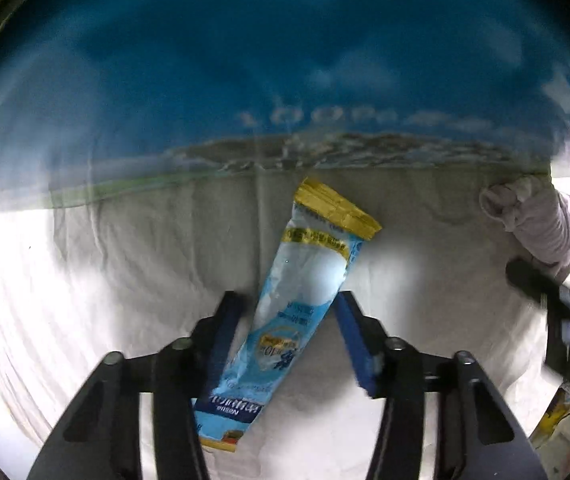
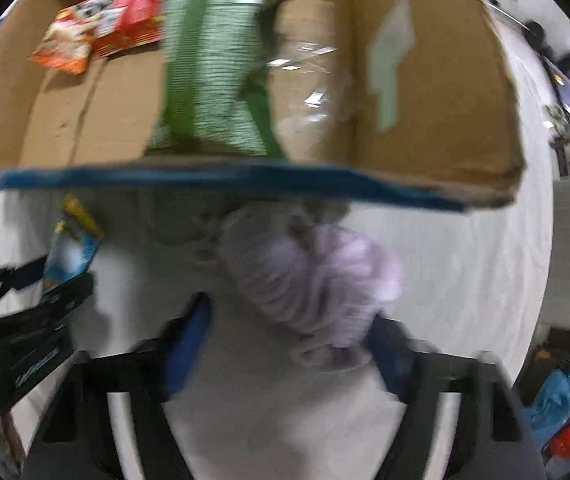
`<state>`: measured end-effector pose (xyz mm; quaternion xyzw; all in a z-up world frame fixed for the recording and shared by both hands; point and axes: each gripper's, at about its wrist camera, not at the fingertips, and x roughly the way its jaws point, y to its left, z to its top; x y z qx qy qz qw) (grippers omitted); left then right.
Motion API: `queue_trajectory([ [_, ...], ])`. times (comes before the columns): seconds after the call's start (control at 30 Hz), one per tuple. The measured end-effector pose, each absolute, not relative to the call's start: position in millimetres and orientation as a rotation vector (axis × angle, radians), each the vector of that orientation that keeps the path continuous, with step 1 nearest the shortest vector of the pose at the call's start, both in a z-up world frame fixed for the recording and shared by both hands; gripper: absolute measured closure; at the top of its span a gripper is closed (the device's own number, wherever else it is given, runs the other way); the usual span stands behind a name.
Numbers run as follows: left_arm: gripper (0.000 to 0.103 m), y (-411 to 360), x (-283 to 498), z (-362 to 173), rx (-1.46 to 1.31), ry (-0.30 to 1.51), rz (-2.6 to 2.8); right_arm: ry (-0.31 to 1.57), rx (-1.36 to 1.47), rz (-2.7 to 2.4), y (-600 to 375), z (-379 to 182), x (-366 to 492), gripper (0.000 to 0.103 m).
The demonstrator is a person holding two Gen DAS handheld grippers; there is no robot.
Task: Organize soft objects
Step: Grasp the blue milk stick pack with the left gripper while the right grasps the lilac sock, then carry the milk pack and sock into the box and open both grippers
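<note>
Light-blue plastic snack sachet with yellow crimped ends [image 1: 300,300] lies slanted toward 1 o'clock between the spread blue-padded fingers of the left gripper [image 1: 291,312], over the white cloth-covered table [image 1: 125,272]; contact with the left pad is unclear. At 3 o'clock, a lilac ribbed knitted bundle [image 1: 537,224] sits by the blue box wall [image 1: 285,60].

Right wrist view, blurred: the right gripper [image 2: 289,320] seems to be pinching that lilac bundle [image 2: 313,280]. At 12 o'clock, the open brown cardboard box [image 2: 437,80] holds a green-and-white striped packet [image 2: 213,80] and red-orange packets [image 2: 101,36].
</note>
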<state>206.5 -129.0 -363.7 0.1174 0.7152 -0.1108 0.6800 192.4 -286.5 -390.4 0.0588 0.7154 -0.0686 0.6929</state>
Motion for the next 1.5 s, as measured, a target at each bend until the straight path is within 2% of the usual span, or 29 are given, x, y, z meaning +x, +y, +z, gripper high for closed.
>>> queue_trajectory([
  [0.2, 0.076, -107.4, 186.6, -362.0, 0.179, 1.625, -0.232, 1.602, 0.224, -0.148, -292.0, -391.2, 182.2, 0.073],
  [0.43, 0.077, -80.0, 161.5, -357.8, 0.079, 1.662, -0.250, 1.715, 0.474, 0.017, -296.8, -385.9, 143.5, 0.072],
  [0.47, 0.077, -77.9, 158.7, -359.2, 0.075, 1.665, -0.247, 1.726, 0.480, 0.042, -295.3, -383.6, 140.9, 0.071],
  [0.5, 0.077, -75.8, 160.8, -362.8, 0.070, 1.673, -0.246, 1.721, 0.455, 0.038, -292.8, -380.3, 142.0, 0.065],
  [0.53, 0.076, -68.7, 159.8, -362.4, 0.065, 1.687, -0.248, 1.690, 0.376, 0.022, -289.3, -372.5, 143.6, 0.052],
  [0.57, 0.076, -67.6, 159.9, -363.2, 0.057, 1.688, -0.247, 1.663, 0.313, 0.012, -285.6, -367.0, 147.9, 0.043],
  [0.6, 0.076, -56.7, 159.3, -367.0, 0.061, 1.689, -0.245, 1.637, 0.257, 0.005, -280.6, -361.1, 155.6, 0.027],
  [0.63, 0.076, -56.4, 159.4, -368.4, 0.074, 1.695, -0.246, 1.609, 0.180, -0.001, -275.5, -357.8, 160.9, 0.023],
  [0.77, 0.075, -76.1, 172.6, -367.5, 0.132, 1.708, -0.243, 1.598, 0.014, 0.021, -250.0, -365.8, 166.4, 0.023],
  [0.87, 0.070, -91.9, 187.7, -360.2, 0.092, 1.698, -0.228, 1.627, -0.057, 0.031, -241.6, -385.2, 173.5, 0.023],
  [1.07, 0.068, -91.5, 187.4, -370.5, -0.102, 1.660, -0.156, 1.677, 0.037, 0.064, -239.4, -402.1, 174.5, 0.026],
  [1.13, 0.066, -94.2, 188.7, -371.6, -0.094, 1.672, -0.167, 1.700, 0.087, 0.081, -246.9, -403.6, 173.2, 0.036],
  [1.27, 0.065, -96.6, 199.6, -368.5, -0.047, 1.700, -0.196, 1.712, 0.125, 0.080, -245.5, -406.6, 173.4, 0.045],
  [1.33, 0.066, -96.5, 202.7, -369.0, -0.058, 1.705, -0.197, 1.719, 0.131, 0.077, -241.9, -406.2, 170.5, 0.053],
  [1.37, 0.069, -96.6, 204.1, -369.8, -0.057, 1.707, -0.199, 1.725, 0.124, 0.068, -237.8, -406.7, 169.3, 0.054],
  [1.4, 0.078, -96.3, 206.0, -372.0, -0.048, 1.705, -0.194, 1.727, 0.120, 0.058, -234.0, -406.5, 168.6, 0.055],
  [1.5, 0.082, -92.7, 211.4, -376.6, -0.080, 1.708, -0.202, 1.733, 0.148, 0.028, -230.4, -403.0, 165.1, 0.056],
])
